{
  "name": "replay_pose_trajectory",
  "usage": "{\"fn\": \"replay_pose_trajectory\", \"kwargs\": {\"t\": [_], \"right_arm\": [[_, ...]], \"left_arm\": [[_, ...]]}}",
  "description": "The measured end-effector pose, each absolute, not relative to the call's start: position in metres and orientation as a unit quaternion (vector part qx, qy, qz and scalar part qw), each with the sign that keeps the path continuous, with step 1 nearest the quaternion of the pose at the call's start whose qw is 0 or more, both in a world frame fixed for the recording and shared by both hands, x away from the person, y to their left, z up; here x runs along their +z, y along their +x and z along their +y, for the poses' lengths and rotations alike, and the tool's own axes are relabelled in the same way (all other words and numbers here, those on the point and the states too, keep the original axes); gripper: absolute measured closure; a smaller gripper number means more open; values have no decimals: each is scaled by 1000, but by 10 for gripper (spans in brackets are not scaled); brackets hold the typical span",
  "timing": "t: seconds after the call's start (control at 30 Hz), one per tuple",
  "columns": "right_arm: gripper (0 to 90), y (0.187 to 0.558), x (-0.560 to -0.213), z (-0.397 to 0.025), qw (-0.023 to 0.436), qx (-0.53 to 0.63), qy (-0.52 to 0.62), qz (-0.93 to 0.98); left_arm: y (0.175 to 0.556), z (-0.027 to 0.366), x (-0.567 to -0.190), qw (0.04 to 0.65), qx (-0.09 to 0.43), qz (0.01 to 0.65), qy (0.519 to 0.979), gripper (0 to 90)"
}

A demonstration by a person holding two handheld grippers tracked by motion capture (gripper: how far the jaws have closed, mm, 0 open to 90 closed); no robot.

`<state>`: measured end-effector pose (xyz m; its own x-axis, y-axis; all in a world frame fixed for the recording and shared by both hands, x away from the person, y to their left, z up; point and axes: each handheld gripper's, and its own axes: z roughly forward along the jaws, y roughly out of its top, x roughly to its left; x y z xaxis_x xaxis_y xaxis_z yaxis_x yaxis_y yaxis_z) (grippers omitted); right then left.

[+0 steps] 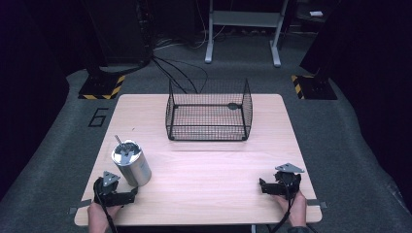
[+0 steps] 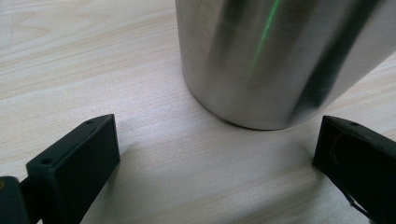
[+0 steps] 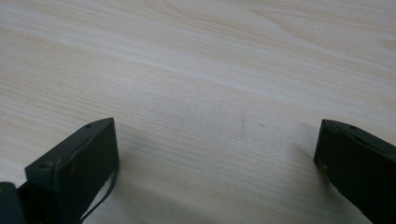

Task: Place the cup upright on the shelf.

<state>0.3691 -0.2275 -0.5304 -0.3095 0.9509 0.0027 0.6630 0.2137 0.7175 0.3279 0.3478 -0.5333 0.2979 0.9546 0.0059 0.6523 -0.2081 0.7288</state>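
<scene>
High view: light wooden table (image 1: 204, 174) with a black wire-mesh basket (image 1: 209, 116) at its far middle, open at the top. A small dark item (image 1: 233, 105) lies on the basket floor near the back right; too small to identify. A shiny cylindrical steel container (image 1: 131, 162) stands at the near left, a thin rod sticking up from its lid. Left gripper (image 1: 130, 193) rests on the table just beside the container's near side; right gripper (image 1: 261, 186) rests at the near right, well apart from everything. Hands cut off by the bottom edge.

Left gripper view: jaws spread wide, nothing between them. Container base just ahead on the wood, top cut off; a green streak reflects on its wall.

Right gripper view: jaws spread wide over bare wood grain, holding nothing.
</scene>
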Motion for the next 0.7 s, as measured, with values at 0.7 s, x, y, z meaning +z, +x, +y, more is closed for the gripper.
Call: {"fn": "replay_pose_trajectory", "kwargs": {"t": [0.7], "right_arm": [[0,372,-530,-228,232,316,545,741]], "left_arm": [[324,350,-532,316,255,563,720,1]]}}
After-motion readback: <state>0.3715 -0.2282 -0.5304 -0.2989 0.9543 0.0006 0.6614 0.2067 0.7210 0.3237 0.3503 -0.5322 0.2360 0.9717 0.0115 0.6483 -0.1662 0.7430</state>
